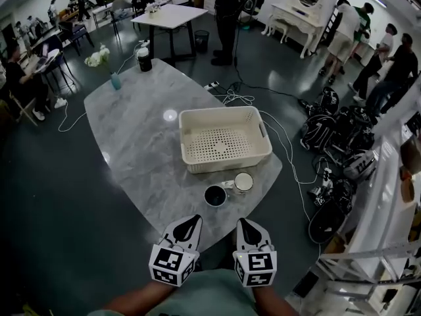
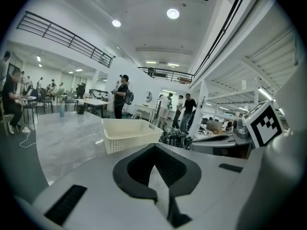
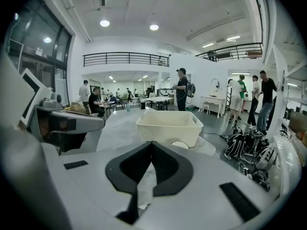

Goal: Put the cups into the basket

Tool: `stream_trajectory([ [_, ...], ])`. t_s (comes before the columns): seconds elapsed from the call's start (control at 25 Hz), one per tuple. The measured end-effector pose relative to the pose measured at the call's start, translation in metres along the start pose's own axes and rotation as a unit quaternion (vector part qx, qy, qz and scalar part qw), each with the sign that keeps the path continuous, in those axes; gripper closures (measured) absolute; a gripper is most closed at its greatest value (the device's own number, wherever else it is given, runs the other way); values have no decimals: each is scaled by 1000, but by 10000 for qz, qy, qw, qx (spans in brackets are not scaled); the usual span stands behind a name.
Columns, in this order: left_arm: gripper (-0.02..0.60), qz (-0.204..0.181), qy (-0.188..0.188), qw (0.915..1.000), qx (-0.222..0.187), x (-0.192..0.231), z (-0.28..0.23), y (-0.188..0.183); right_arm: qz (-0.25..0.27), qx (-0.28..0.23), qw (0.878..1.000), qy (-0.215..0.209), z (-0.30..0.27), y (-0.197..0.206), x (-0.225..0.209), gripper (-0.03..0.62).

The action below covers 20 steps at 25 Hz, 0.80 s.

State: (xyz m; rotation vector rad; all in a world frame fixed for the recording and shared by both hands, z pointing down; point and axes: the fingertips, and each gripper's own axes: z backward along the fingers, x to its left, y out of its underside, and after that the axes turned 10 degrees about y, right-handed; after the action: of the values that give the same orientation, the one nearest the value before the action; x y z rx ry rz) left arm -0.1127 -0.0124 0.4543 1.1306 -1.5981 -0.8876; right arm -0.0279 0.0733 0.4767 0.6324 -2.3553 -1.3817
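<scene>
Cream perforated basket (image 1: pixel 225 162) is sitting on the marble worktop (image 1: pixel 135 143), ahead of the tongs. Both left tongs (image 1: pixel 193 219) and right tongs (image 1: pixel 242 221) are hovering fully closed, gripping nothing. A dark cup (image 1: pixel 215 195) and a white cup (image 1: pixel 243 182) are standing between them and the basket.

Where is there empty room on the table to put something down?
The grey marble table is bare left of the cream perforated plastic basket, and between it and the black tumbler at the far end. Crowded: the near edge, where the dark cup and white cup sit by the basket.
</scene>
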Motion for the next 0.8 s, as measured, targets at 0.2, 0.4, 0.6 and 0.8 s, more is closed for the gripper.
stream_trajectory([
  [0.2,575,158,-441,9989,-94,14,-19,4,229,59,9989,-414,-31,4,-6,582],
  [0.4,575,319,-966,9946,-180,24,-42,-2,457,93,9947,-922,-63,-4,-19,581],
  [0.6,575,466,-1361,9893,-236,32,-68,-12,720,101,9896,-1243,-92,-16,-37,580],
  [0.8,575,511,-1564,9861,-226,34,-96,-21,888,112,9849,-1484,-118,-25,-57,580],
])
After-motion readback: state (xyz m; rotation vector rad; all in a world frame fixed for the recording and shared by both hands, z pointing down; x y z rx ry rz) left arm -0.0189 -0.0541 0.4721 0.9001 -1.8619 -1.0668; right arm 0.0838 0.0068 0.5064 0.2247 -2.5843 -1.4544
